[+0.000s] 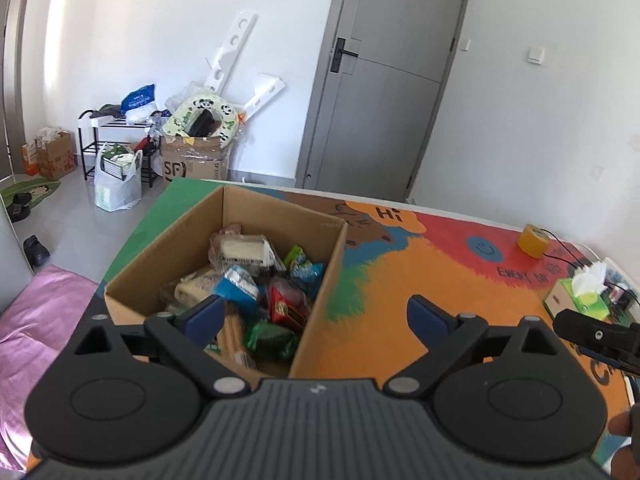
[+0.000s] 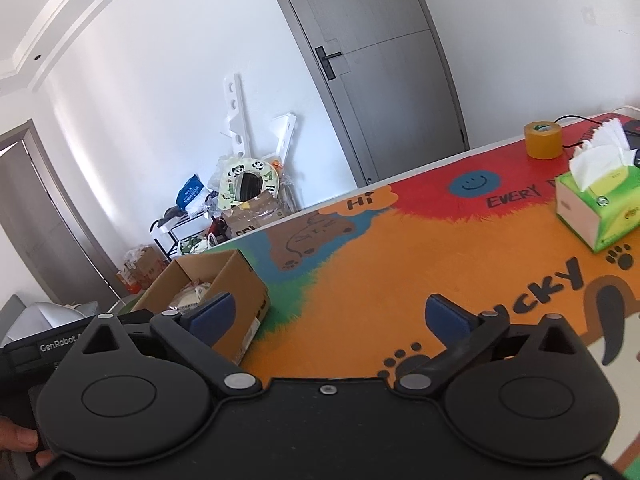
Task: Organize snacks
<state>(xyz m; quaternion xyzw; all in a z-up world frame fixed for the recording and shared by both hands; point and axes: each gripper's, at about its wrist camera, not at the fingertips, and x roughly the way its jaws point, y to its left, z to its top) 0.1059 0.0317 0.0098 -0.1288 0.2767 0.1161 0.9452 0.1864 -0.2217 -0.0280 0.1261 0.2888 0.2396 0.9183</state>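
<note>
Stood open-topped under and ahead of the left gripper (image 1: pixel 316 314): a cardboard box (image 1: pixel 192 236) heaped with snack packets (image 1: pixel 260 280) — a clear-wrapped white cake, blue, green and red wrappers. Spread wide, clamping nothing, left pad over the heap. Likewise gaped empty above the orange mat (image 2: pixel 360 280): the right gripper (image 2: pixel 328 316), box off to its left. Farther right: green tissue box (image 2: pixel 600 208) with tissues sticking up, tape roll (image 2: pixel 543 140) beyond.
</note>
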